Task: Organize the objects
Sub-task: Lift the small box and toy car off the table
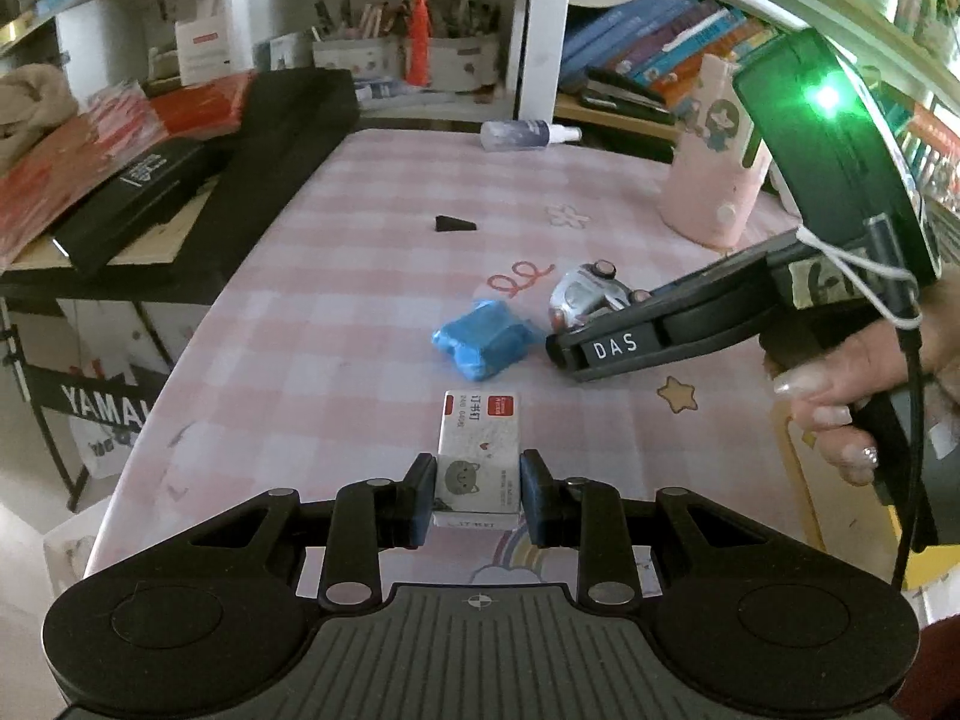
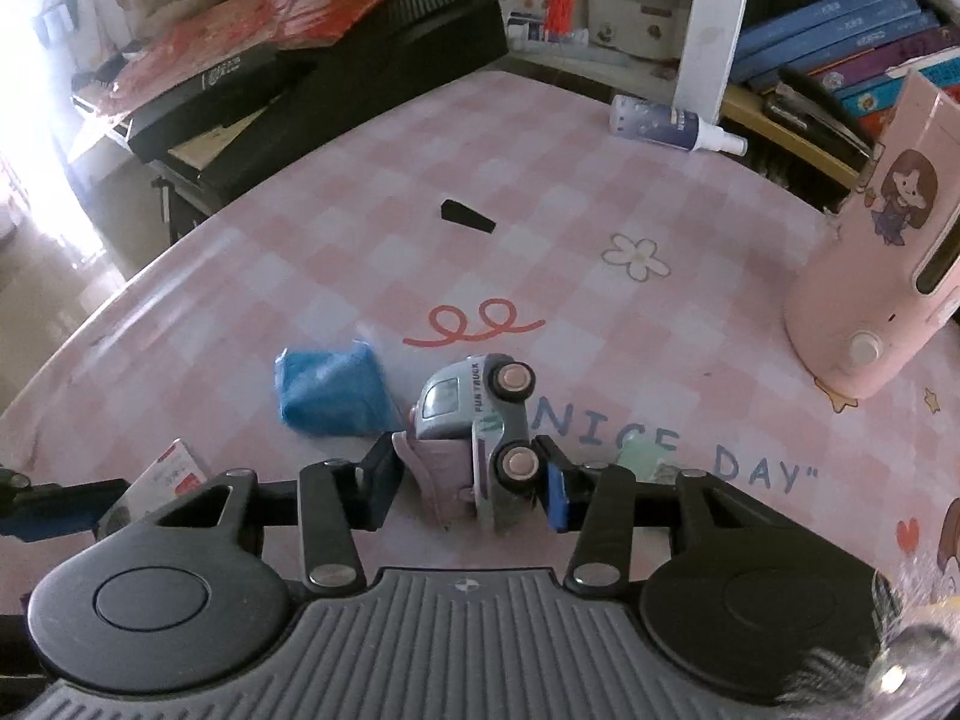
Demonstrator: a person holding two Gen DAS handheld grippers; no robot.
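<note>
- The left gripper is clamped on a small staple box
- The right gripper is closed around a toy truck, a blue packet lying just left of it

Left gripper: black linkage arms, silver pivot screws, ribbed grey base, blue pads. Right gripper: same build; side marked "DAS", green LED lit, black cable, white cord. Hand: long glossy nails.
</note>
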